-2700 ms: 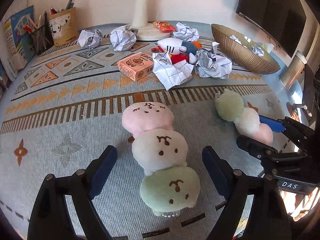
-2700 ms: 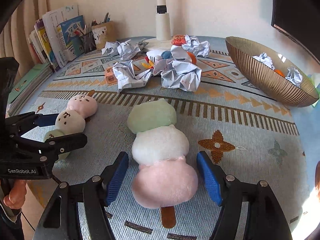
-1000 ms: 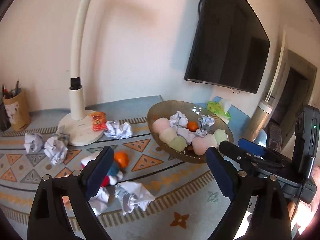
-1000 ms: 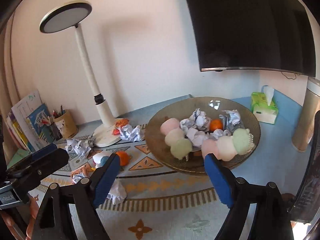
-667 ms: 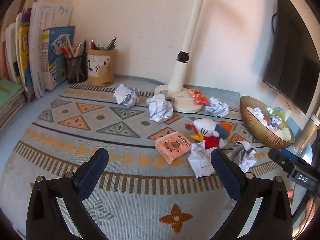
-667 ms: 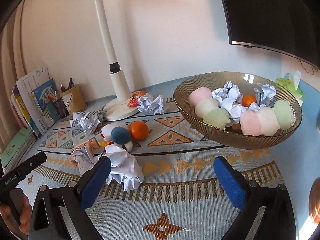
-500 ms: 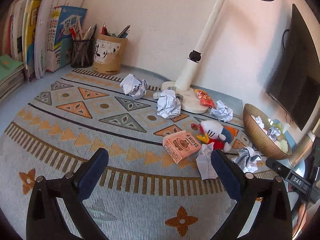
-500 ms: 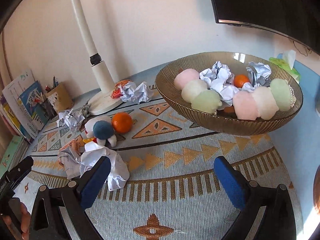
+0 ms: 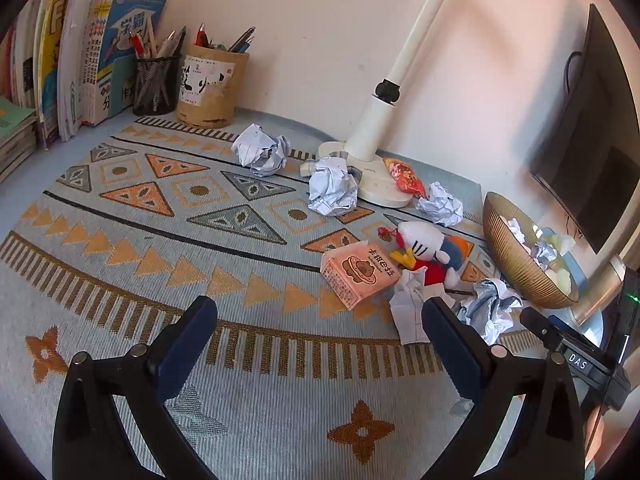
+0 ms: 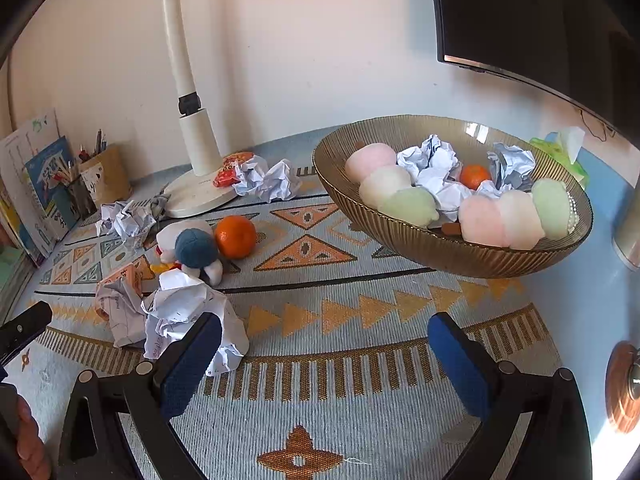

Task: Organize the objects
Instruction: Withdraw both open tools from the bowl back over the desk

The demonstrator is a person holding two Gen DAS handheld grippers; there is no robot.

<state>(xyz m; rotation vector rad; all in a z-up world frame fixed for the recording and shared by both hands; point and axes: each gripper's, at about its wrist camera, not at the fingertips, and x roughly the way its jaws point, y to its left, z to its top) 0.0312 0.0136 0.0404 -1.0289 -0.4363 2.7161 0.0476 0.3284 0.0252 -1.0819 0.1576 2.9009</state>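
Two pink, white and green plush dumpling skewers (image 10: 390, 190) (image 10: 516, 214) lie in the ribbed amber bowl (image 10: 440, 254) with crumpled paper and an orange (image 10: 475, 176). Both grippers hang empty over the patterned mat. My left gripper (image 9: 320, 340) is open, short of a pink carton (image 9: 360, 272), a plush duck (image 9: 424, 246) and crumpled paper balls (image 9: 412, 304) (image 9: 333, 190) (image 9: 262, 151). My right gripper (image 10: 326, 354) is open, with a paper ball (image 10: 188, 316) by its left finger and a loose orange (image 10: 235, 237) farther back.
A white desk lamp (image 9: 376, 136) stands at the back with a red snack packet (image 9: 404, 176) on its base. Pen cups (image 9: 210, 86) and upright books (image 9: 80, 56) line the back left. A dark screen (image 10: 540, 16) hangs on the wall; a tissue pack (image 10: 564, 152) sits behind the bowl.
Both grippers held the plush skewers on the mat, then released them into the bowl. Since then the left has swung left and down over the mat; the right has sunk in front of the bowl.
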